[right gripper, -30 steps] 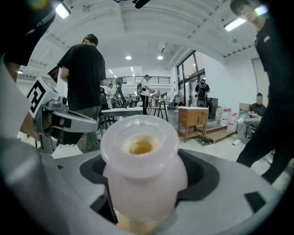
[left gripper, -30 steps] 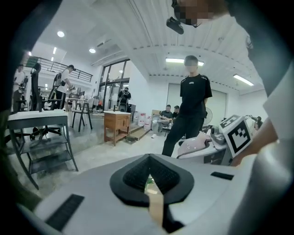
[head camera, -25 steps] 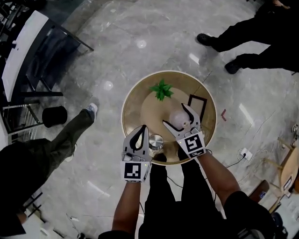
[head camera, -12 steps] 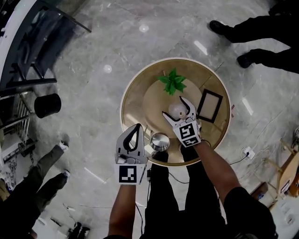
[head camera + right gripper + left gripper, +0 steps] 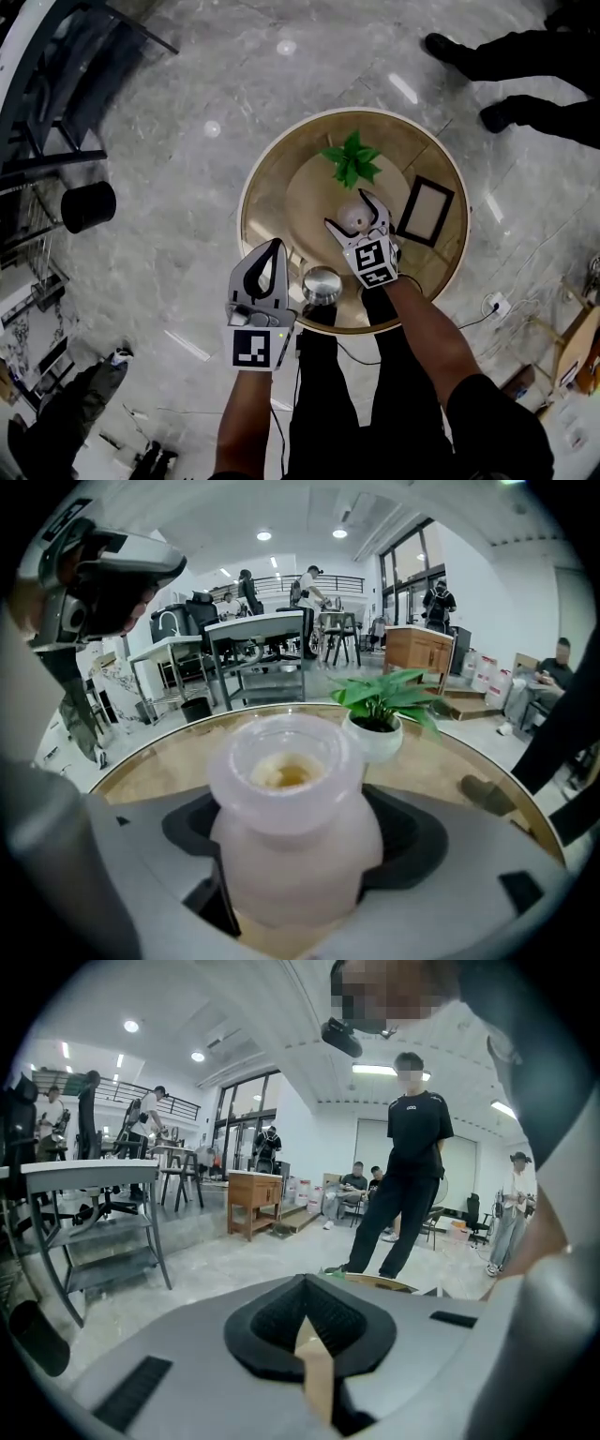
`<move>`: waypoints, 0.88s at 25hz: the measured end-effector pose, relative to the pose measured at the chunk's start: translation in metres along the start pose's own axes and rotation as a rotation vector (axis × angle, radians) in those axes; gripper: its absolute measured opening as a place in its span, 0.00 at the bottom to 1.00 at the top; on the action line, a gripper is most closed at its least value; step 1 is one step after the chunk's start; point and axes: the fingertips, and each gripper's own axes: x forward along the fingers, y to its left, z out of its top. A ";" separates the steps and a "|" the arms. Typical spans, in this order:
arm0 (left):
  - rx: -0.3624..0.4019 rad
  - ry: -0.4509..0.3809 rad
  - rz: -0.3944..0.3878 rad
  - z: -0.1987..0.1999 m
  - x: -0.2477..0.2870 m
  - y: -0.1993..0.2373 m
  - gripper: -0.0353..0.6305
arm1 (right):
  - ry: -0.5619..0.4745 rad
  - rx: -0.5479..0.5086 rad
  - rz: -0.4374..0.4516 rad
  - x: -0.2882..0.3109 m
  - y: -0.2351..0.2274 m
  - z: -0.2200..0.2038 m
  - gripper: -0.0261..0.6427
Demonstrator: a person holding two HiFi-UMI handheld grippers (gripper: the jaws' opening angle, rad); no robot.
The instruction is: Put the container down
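Note:
My right gripper (image 5: pixel 352 214) is shut on a frosted white container (image 5: pixel 353 215) over the middle of the round tan table (image 5: pixel 262 178). In the right gripper view the container (image 5: pixel 295 827) stands upright between the jaws with its mouth open and something yellowish inside. Its base is hidden, so I cannot tell whether it touches the table. My left gripper (image 5: pixel 274 247) hovers at the table's near left rim, jaws shut (image 5: pixel 305 1321) with nothing in them. A shiny silver round piece (image 5: pixel 322 282) sits on the table between the two grippers.
A small green plant in a white pot (image 5: pixel 352 159) (image 5: pixel 380 714) stands just beyond the container. A dark picture frame (image 5: pixel 424 212) lies to its right. People's legs (image 5: pixel 525 66) are on the marble floor at far right. A black bin (image 5: pixel 88 206) and metal racks stand at left.
My left gripper has drawn a little left, away from the silver piece. The right gripper still holds the container over the same spot. A person at the left has walked off toward the lower left.

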 end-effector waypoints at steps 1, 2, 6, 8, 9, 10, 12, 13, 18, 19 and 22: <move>0.002 -0.004 0.000 0.002 0.000 0.001 0.04 | 0.000 -0.013 -0.001 0.000 0.001 0.000 0.66; 0.007 -0.008 0.000 0.004 0.001 0.001 0.05 | 0.001 -0.028 -0.002 0.001 0.002 -0.001 0.66; 0.034 -0.034 0.002 0.010 0.000 0.005 0.04 | 0.004 -0.048 -0.002 0.002 0.005 -0.004 0.66; 0.044 -0.038 0.011 0.012 -0.001 0.006 0.04 | -0.002 -0.028 0.010 0.002 0.005 -0.003 0.67; 0.046 -0.040 0.012 0.015 -0.001 0.005 0.04 | -0.005 -0.018 0.011 0.000 0.005 -0.002 0.68; 0.045 -0.042 0.012 0.019 -0.002 0.004 0.04 | -0.009 -0.009 0.009 -0.004 0.004 0.001 0.69; 0.036 -0.049 0.010 0.029 -0.004 -0.002 0.05 | -0.024 0.003 0.002 -0.018 0.001 0.010 0.70; 0.033 -0.057 0.007 0.036 -0.005 -0.005 0.04 | -0.037 0.005 -0.002 -0.027 0.000 0.018 0.70; 0.070 -0.076 -0.007 0.081 -0.018 -0.027 0.04 | -0.133 0.005 -0.005 -0.104 -0.006 0.083 0.70; 0.075 -0.079 -0.014 0.093 -0.024 -0.033 0.05 | -0.154 0.004 -0.004 -0.124 -0.005 0.099 0.70; 0.113 -0.104 -0.038 0.128 -0.042 -0.052 0.04 | -0.236 -0.012 0.009 -0.186 0.000 0.148 0.69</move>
